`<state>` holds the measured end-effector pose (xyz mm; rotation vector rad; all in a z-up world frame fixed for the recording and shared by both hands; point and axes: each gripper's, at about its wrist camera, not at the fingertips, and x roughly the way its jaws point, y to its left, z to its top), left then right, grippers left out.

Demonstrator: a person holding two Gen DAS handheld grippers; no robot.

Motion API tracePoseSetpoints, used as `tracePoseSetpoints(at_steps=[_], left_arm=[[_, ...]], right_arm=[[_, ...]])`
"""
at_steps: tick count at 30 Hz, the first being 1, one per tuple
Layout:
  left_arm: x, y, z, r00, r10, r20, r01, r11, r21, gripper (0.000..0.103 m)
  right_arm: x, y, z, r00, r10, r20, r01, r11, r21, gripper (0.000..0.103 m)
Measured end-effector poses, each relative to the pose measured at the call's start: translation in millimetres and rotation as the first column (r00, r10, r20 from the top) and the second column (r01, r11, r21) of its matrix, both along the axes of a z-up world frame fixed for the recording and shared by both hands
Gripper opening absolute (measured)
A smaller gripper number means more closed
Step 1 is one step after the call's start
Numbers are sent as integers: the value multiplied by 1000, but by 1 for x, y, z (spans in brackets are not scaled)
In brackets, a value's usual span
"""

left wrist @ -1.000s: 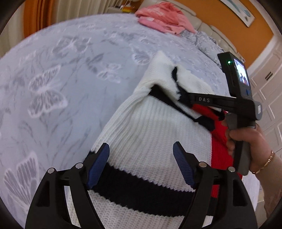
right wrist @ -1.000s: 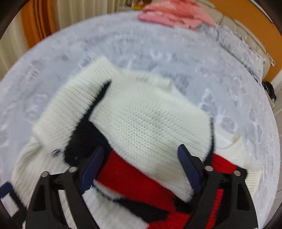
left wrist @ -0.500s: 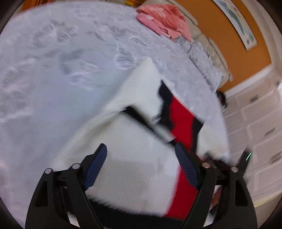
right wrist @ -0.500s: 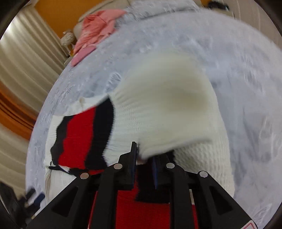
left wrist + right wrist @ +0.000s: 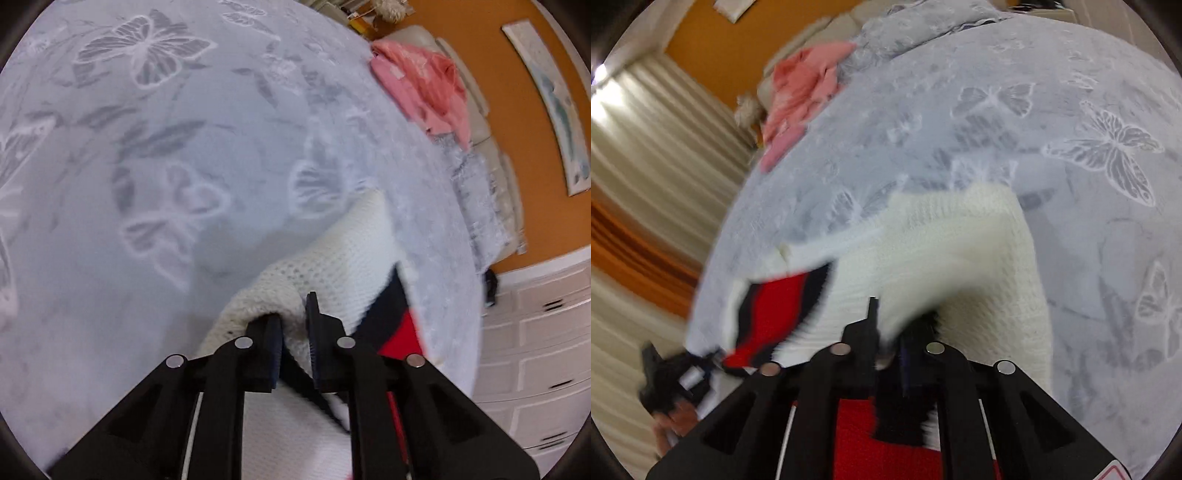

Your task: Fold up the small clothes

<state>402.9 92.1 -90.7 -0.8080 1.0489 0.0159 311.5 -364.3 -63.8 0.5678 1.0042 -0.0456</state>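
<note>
A small white knit sweater [image 5: 343,258] with black and red stripes lies on a grey bedspread with butterfly print [image 5: 166,155]. My left gripper [image 5: 293,328] is shut on a white edge of the sweater, pinching a bunched fold. My right gripper [image 5: 888,332] is shut on another edge of the same sweater [image 5: 960,258], where white knit meets black and red. The left gripper and its hand [image 5: 668,376] show at the lower left of the right wrist view, next to the red stripe.
A pile of pink clothes [image 5: 424,85] lies at the far end of the bed near a beige headboard; it also shows in the right wrist view [image 5: 801,96]. White drawers [image 5: 535,350] stand beside the bed. Striped curtains [image 5: 646,184] hang at the other side.
Both grippers were open above the sweater a second ago. The right one shut on it first, then the left. Both views have swung as the sweater is lifted at its edges.
</note>
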Motion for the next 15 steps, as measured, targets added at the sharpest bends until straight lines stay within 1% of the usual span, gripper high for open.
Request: tracePoseSetpoints(at_steps=[1, 2, 3, 4, 5, 6, 7, 8, 9, 10, 11, 12, 13, 14, 15], left_arm=[[-1, -1, -4, 1000, -16, -4, 16, 1000, 16, 13], [-3, -2, -3, 999, -48, 14, 48, 999, 15, 15], [-7, -4, 0, 997, -82, 15, 82, 997, 7, 20], [-13, -4, 4, 994, -111, 13, 111, 994, -14, 29], [-24, -1, 8, 989, -147, 19, 148, 988, -49, 52], [-39, 7, 12, 986, -165, 21, 165, 985, -49, 66], [-54, 12, 16, 985, -171, 22, 172, 985, -28, 67], [-75, 20, 21, 982, -185, 29, 186, 983, 0, 68], [-97, 29, 22, 979, -206, 13, 205, 978, 38, 69], [-113, 36, 21, 977, -213, -7, 213, 975, 67, 70], [-135, 47, 19, 977, -213, -28, 215, 973, 88, 71], [-166, 62, 13, 977, -203, -61, 208, 974, 90, 75], [-187, 70, 7, 975, -201, -96, 208, 975, 76, 75], [-204, 74, 2, 971, -210, -115, 216, 975, 47, 75], [-222, 78, 1, 969, -223, -103, 226, 974, 17, 76]], right_arm=[[-7, -1, -10, 999, -3, -40, 2, 999, -36, 15], [-16, -4, -8, 1000, -10, -8, 10, 1000, -9, 17], [-28, -6, -4, 999, -29, 15, 29, 1000, 7, 22], [-43, -9, 2, 998, -52, 26, 52, 999, 13, 33], [-67, -13, 10, 996, -74, 48, 73, 997, 32, 42], [-87, -15, 14, 995, -78, 62, 75, 996, 50, 45], [-108, -14, 18, 995, -75, 61, 72, 996, 47, 57], [-137, -12, 22, 997, -72, 29, 72, 997, -5, 68], [-160, -8, 22, 998, -62, 5, 62, 997, -44, 70], [-183, -3, 21, 999, -42, -19, 40, 997, -65, 71], [-209, 3, 17, 998, -8, -60, 4, 998, -63, 71], [-230, 9, 12, 995, 17, -99, -22, 998, -52, 71], [-247, 16, 7, 991, 36, -133, -41, 999, -35, 71], [-267, 26, 1, 984, 69, -164, -69, 998, 2, 71], [-278, 33, -4, 980, 94, -177, -90, 995, 34, 71]])
